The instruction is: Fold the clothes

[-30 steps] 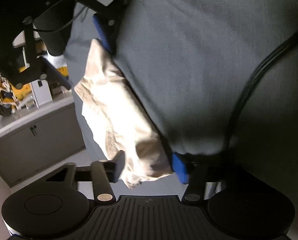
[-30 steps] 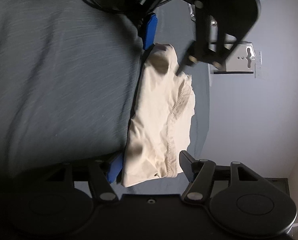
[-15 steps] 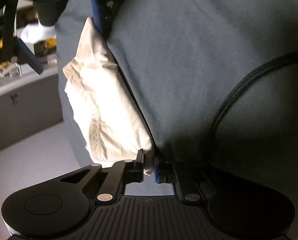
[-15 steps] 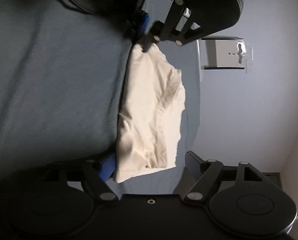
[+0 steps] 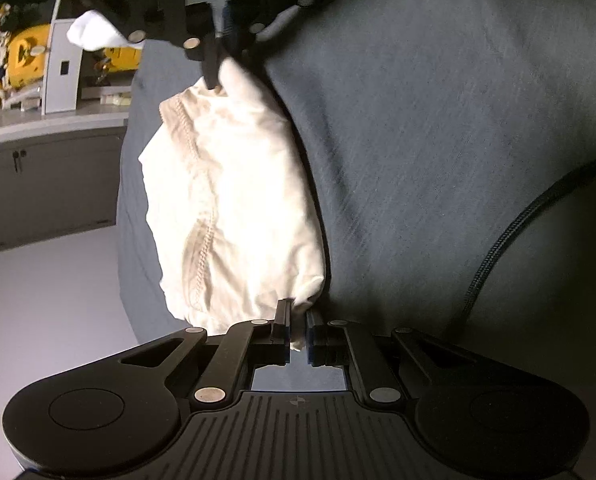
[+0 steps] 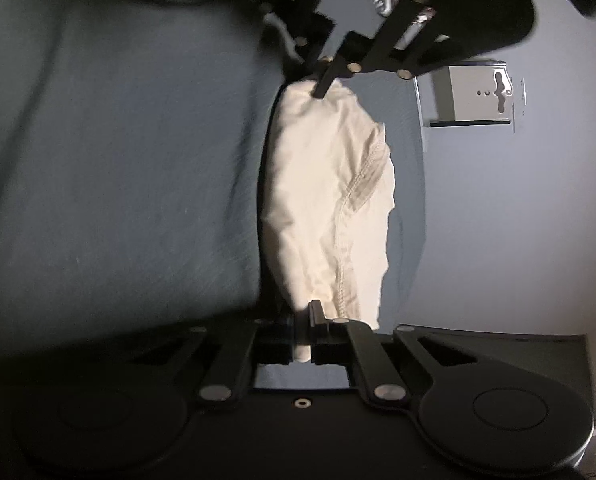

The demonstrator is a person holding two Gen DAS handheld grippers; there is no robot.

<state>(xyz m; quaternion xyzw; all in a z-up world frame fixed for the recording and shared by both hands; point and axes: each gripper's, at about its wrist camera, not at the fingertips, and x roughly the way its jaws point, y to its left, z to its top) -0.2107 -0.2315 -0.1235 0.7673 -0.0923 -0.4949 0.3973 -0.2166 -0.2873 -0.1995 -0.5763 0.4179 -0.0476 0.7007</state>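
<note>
Cream garment (image 5: 234, 208) hangs stretched between both tools, against the person's grey shirt (image 5: 437, 140) — left gripper (image 5: 298, 334) and right gripper (image 6: 302, 338) each clenched on an end, presumably to straighten it before folding.

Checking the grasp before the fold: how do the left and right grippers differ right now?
The left gripper pinches one end of the cream garment, the right gripper the opposite end. The left looks toward a cabinet, the right toward a wall box. Both are shut on the cloth, beside a grey shirt.
</note>
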